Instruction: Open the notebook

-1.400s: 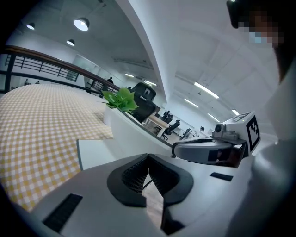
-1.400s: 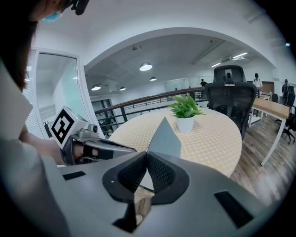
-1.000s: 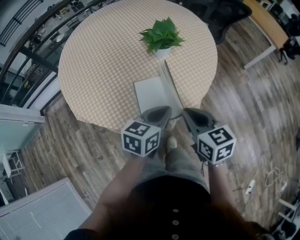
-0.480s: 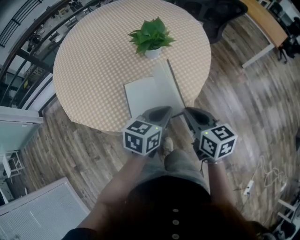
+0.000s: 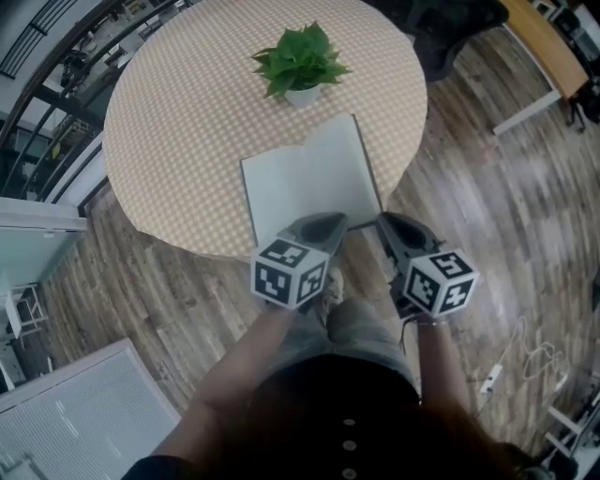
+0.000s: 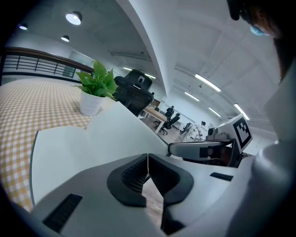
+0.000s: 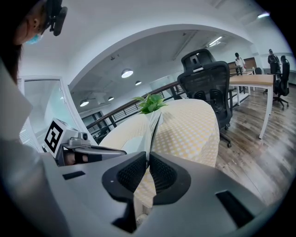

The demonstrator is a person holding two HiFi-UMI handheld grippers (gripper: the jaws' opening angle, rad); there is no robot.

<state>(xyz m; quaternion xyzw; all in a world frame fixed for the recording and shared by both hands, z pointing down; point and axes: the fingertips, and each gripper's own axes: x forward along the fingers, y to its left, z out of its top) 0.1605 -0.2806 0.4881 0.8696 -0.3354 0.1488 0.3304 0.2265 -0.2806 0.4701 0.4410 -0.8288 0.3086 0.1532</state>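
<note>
The white notebook [image 5: 309,183] lies open at the near edge of the round checked table [image 5: 178,122]. Its left half lies flat [image 6: 60,152]. The right leaf [image 6: 120,129] is raised at a slant and shows edge-on in the right gripper view [image 7: 154,127]. My right gripper [image 5: 387,223] [image 7: 148,159] sits at that leaf's near right corner, its jaws closed on the thin edge. My left gripper [image 5: 328,222] [image 6: 147,163] hovers over the notebook's near edge, shut, with nothing seen between its pads.
A potted green plant [image 5: 300,58] stands just behind the notebook. A black office chair [image 5: 450,23] and a wooden desk [image 5: 544,42] stand beyond the table on the right. A railing [image 5: 56,66] runs along the left. The floor is wooden.
The notebook's right leaf has swung from nearly upright down toward the right, so the book now looks spread open. Both grippers have sunk a little, still at its near edge.
</note>
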